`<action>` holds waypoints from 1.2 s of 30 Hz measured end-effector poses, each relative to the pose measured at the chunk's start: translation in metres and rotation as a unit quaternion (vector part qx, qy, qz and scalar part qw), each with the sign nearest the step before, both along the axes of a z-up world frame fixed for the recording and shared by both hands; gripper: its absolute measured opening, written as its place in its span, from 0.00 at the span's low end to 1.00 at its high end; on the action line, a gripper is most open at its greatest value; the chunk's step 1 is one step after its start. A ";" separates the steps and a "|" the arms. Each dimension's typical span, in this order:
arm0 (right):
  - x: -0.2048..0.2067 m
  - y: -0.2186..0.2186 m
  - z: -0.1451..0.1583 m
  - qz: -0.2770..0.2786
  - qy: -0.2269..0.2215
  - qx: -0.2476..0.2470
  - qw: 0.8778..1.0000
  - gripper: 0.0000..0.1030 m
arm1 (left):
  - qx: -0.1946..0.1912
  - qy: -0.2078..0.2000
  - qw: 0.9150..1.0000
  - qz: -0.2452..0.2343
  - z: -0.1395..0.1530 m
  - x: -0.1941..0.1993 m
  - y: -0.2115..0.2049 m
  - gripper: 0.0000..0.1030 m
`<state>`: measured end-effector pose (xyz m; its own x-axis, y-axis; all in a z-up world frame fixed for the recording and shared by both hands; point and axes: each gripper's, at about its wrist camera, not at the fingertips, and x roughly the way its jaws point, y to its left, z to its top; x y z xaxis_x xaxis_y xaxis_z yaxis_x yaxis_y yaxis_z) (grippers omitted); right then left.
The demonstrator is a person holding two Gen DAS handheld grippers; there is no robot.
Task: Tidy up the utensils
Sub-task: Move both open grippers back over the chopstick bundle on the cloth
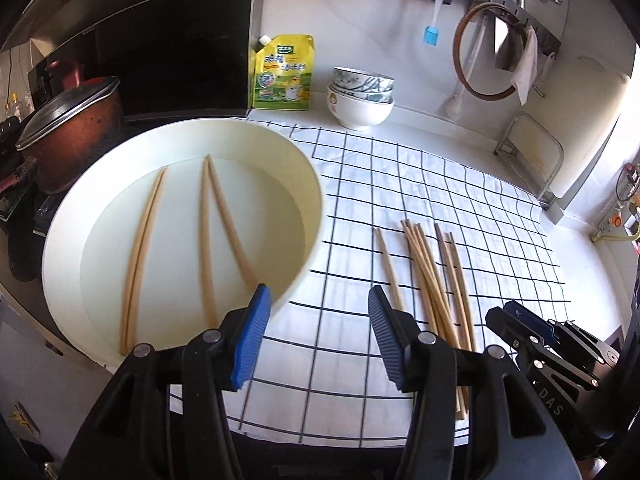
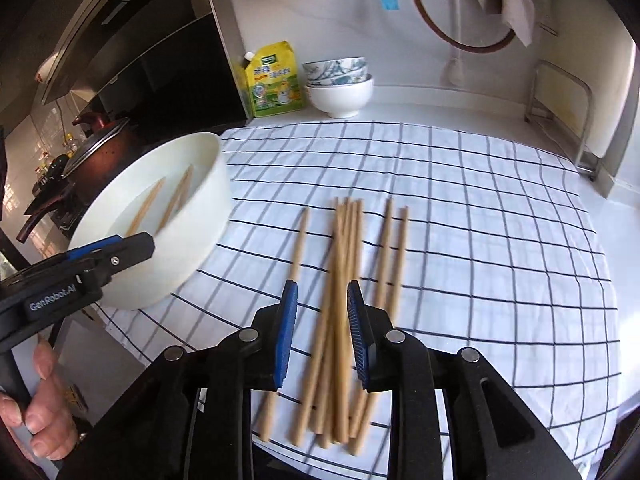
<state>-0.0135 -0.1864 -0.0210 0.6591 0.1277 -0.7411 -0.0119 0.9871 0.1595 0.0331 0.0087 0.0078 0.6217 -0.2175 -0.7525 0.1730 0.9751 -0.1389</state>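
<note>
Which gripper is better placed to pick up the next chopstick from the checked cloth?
Probably the right gripper: its open, empty jaws point straight at the chopsticks on the cloth. The left gripper, also open, sits by the white basin, off to the side.

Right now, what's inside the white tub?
White tub holds four chopsticks: a tight pair on its left, two splayed apart on its right. The left tongs cover the splayed pair's near ends.
</note>
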 end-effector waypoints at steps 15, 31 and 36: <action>0.005 -0.028 -0.039 -0.004 0.024 -0.023 0.999 0.31 | 0.020 0.021 1.000 -0.011 -0.046 -0.009 -0.057 0.58; 0.017 -0.027 -0.058 0.001 0.040 -0.030 0.999 0.31 | 0.043 0.051 0.998 0.001 -0.074 -0.004 -0.064 0.60; 0.019 -0.026 -0.058 -0.002 0.036 -0.040 0.999 0.31 | 0.046 0.054 0.997 0.009 -0.077 -0.002 -0.062 0.61</action>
<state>0.0053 -0.2121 -0.0789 0.6039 0.0631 -0.7946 0.0017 0.9968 0.0804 0.0308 -0.0532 -0.0694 0.5395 -0.1340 -0.8313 0.1436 0.9874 -0.0660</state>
